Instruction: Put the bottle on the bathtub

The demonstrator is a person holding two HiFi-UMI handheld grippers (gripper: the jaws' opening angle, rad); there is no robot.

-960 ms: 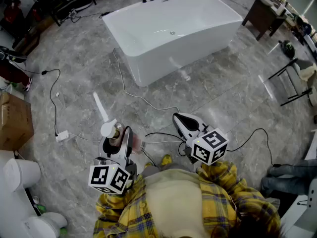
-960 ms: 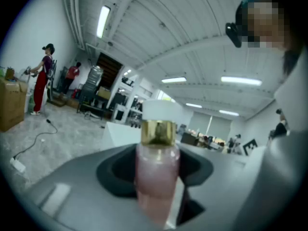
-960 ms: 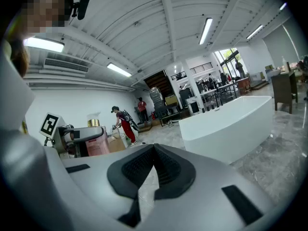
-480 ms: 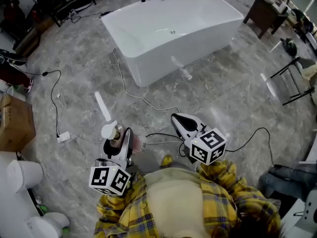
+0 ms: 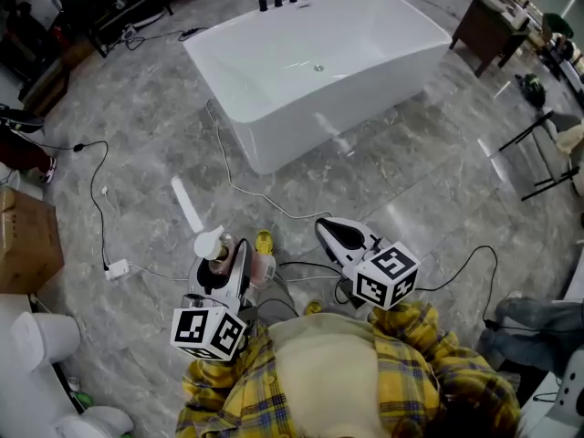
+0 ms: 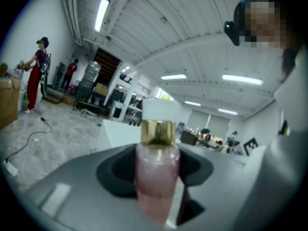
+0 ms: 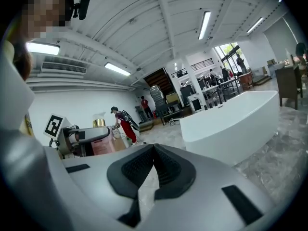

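Clamping the pink bottle (image 6: 156, 174) (white cap, gold collar), the left gripper (image 5: 228, 263) hangs well apart from the bathtub (image 5: 301, 135). The right gripper (image 5: 334, 232) holds nothing, its jaws seemingly pressed together.

The grey marble floor (image 5: 411, 172) carries a white bathtub (image 5: 301, 135) at the far middle. A pale cable (image 5: 228, 176) snakes from the bathtub's left end toward the near middle. At left, a black cable (image 5: 99, 190) reaches a white plug block (image 5: 116, 269), with a white strip (image 5: 187, 204) to its right. A cardboard box (image 5: 27, 240) stands at the left edge.
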